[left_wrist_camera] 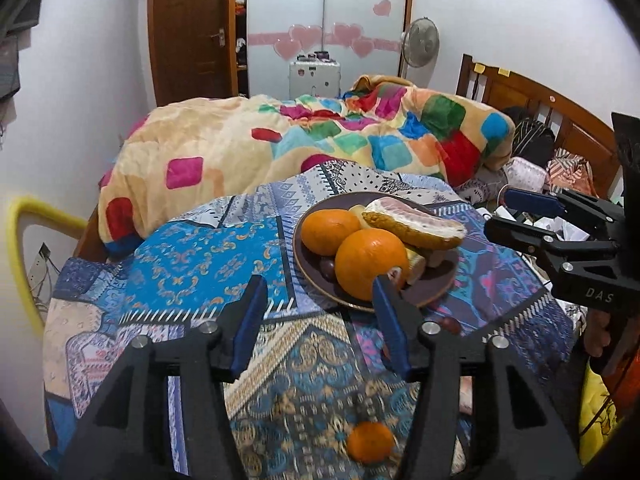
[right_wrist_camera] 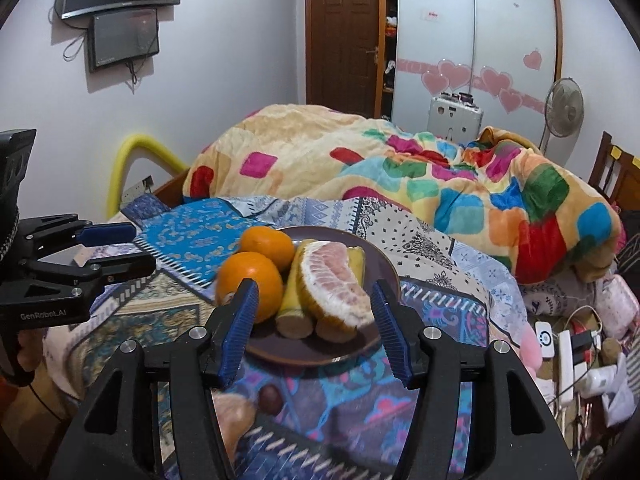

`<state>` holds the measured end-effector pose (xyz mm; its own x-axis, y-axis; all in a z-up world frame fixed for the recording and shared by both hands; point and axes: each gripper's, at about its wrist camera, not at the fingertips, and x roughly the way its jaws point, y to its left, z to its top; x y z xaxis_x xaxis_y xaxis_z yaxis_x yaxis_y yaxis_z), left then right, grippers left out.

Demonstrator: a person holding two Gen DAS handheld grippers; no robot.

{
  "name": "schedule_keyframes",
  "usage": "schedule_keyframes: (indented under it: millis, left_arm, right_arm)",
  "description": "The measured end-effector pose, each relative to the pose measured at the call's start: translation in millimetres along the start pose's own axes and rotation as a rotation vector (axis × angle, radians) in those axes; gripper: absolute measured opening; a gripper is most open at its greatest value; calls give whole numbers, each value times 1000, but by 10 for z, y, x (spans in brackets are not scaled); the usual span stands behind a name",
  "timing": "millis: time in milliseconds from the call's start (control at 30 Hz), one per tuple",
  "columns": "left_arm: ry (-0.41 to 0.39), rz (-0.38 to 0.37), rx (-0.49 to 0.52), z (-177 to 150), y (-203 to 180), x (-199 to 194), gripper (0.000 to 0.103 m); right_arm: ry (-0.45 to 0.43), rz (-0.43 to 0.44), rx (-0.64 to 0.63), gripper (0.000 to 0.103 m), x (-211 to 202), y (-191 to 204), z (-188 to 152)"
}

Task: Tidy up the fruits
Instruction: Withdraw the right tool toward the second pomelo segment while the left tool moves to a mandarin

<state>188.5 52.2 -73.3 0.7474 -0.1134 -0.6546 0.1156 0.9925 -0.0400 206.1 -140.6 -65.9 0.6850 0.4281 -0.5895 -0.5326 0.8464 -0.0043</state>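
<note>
And here's the dark plate, sitting on the patterned cloth that covers the bed, and it's well loaded: two oranges on its left side, the near orange touching the far orange, a pomelo wedge on the right, and pale yellow pieces tucked beneath it (what fruit they are, hard to say). From the left wrist view the wedge lies long axis left to right, peel down, pink flesh up. Off the plate, a small orange rests on the cloth near the camera, and a dark round fruit lies just near the plate's front rim.

The left hand-held gripper hangs spread wide, holding nothing, its right finger in front of the near orange. The right hand-held gripper is wide too, empty, framing the wedge's near end. Behind, a colourful blanket.
</note>
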Motion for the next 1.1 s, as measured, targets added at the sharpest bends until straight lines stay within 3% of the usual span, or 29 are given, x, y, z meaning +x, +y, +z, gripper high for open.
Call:
schedule_keyframes:
  millis: [267,500,900,1100]
  left_arm:
    - [38,10,-23,-329,-131,-185,56]
    - [91,-5,-42,-652,-262,-145,56]
    - [170,-8,-17,-1029,-399,82,55]
    - [173,-30,-37,-1102,-320,157,41]
  right_arm:
    - [-40,12,4,60,-427,150,-227]
    - [-15,27,2,61,-525,264,-505]
    - [85,77,28,61,-206,426,-934]
    - [137,92,44,61,20,446,-1032]
